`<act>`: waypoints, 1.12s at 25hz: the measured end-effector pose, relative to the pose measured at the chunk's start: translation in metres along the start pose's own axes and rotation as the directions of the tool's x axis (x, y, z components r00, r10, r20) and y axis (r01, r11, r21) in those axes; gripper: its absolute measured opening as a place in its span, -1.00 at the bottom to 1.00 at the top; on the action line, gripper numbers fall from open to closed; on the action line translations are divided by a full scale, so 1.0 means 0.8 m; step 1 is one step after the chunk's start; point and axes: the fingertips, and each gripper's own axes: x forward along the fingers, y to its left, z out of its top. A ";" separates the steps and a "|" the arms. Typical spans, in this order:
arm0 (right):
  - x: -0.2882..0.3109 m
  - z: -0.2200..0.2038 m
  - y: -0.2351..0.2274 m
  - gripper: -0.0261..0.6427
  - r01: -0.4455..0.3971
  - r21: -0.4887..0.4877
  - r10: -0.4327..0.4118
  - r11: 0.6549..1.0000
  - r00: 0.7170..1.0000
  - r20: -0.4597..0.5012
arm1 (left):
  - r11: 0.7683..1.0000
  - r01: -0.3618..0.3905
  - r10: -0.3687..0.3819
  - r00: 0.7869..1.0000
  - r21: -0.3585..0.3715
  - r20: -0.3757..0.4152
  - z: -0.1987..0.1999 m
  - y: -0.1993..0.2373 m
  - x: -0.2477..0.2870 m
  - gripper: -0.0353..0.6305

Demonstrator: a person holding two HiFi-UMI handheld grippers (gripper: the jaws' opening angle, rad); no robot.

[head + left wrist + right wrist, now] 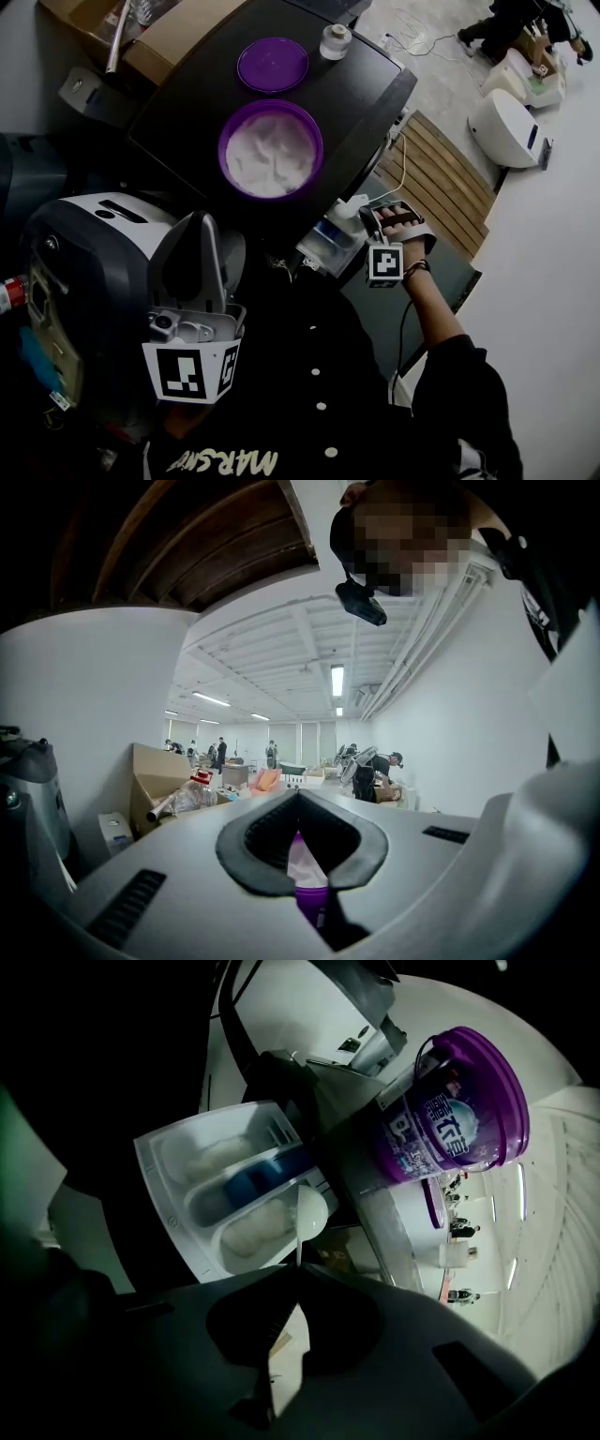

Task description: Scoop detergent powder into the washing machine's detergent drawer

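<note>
The open purple detergent tub [271, 150] full of white powder stands on the black washing machine top [187, 103], and its side shows in the right gripper view [459, 1115]. Below it the white detergent drawer [178, 1218] is pulled out; two compartments hold powder, with a blue insert between them. My right gripper [298, 1267] is shut on the thin handle of a white scoop [309, 1213], whose bowl hangs over the drawer's near compartment. In the head view the right gripper [375, 217] sits beside the drawer [328, 242]. My left gripper [192, 258] is shut, empty and held close to my body.
The tub's purple lid [272, 64] and a small clear jar [335, 41] lie at the back of the machine top. A cardboard box [141, 33] stands behind the machine. A wooden pallet [441, 178] and white appliances [511, 127] are on the floor to the right.
</note>
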 end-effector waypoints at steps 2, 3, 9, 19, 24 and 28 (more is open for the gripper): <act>0.000 -0.002 0.001 -0.83 -0.002 -0.006 0.002 1.000 1.000 -0.008 | 1.000 0.000 0.000 1.000 0.000 -0.001 -0.001 -0.001 0.000 -0.85; 0.000 -0.003 0.004 -0.83 -0.010 0.005 0.010 1.000 1.000 -0.008 | 1.000 0.001 -0.001 1.000 0.000 -0.002 -0.001 -0.001 0.000 -0.85; -0.001 -0.004 0.003 -0.83 0.005 0.036 -0.005 0.999 1.000 0.000 | 1.000 0.006 -0.006 1.000 0.002 0.001 0.001 -0.003 0.000 -0.85; -0.013 0.005 0.023 -0.83 -0.278 0.367 0.255 0.888 0.960 0.112 | 1.000 0.011 -0.011 1.000 0.002 0.018 0.009 -0.002 0.001 -0.85; -0.033 0.015 0.020 -0.83 -0.434 0.590 0.333 0.681 0.901 0.278 | 1.000 0.013 -0.013 0.999 0.000 0.042 0.017 -0.002 0.000 -0.85; -0.052 0.023 0.008 -0.83 -0.528 0.704 0.314 0.475 0.849 0.425 | 1.000 0.017 -0.017 0.998 -0.005 0.064 0.024 -0.002 0.000 -0.85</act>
